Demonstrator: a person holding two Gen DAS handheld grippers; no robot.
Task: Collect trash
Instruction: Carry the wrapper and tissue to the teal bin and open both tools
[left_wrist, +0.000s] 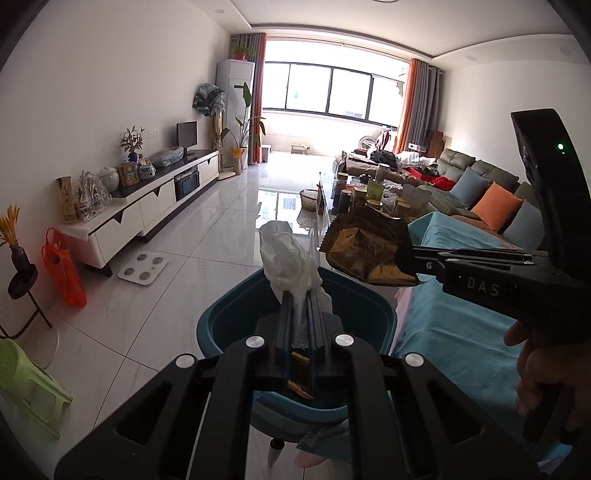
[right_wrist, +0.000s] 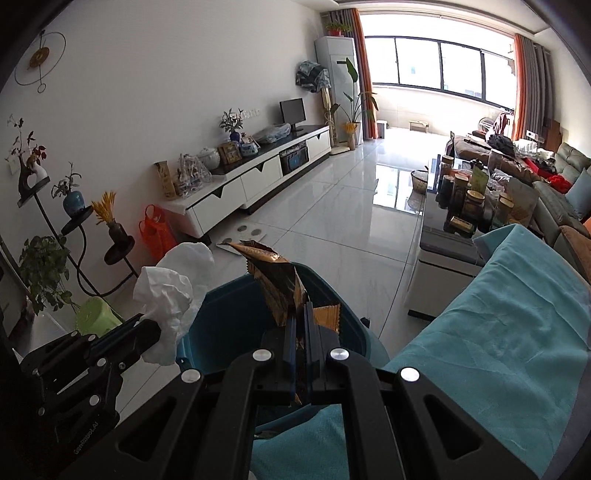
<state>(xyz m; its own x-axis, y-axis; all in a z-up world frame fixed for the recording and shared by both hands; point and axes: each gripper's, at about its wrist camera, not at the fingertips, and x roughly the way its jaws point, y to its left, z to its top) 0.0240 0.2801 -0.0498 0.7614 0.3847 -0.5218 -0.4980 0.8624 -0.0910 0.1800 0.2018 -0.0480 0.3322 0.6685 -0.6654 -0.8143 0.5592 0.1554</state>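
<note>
Crumpled white tissue (left_wrist: 288, 258), creased gold wrapper (right_wrist: 275, 280)

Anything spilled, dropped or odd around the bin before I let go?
Nothing stands out. The left gripper holds crumpled white tissue, the right gripper a gold foil wrapper, both over the teal plastic bin. One scrap already lies inside.

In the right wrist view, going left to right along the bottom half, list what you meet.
Left gripper → white tissue → gold wrapper → teal cloth.
</note>
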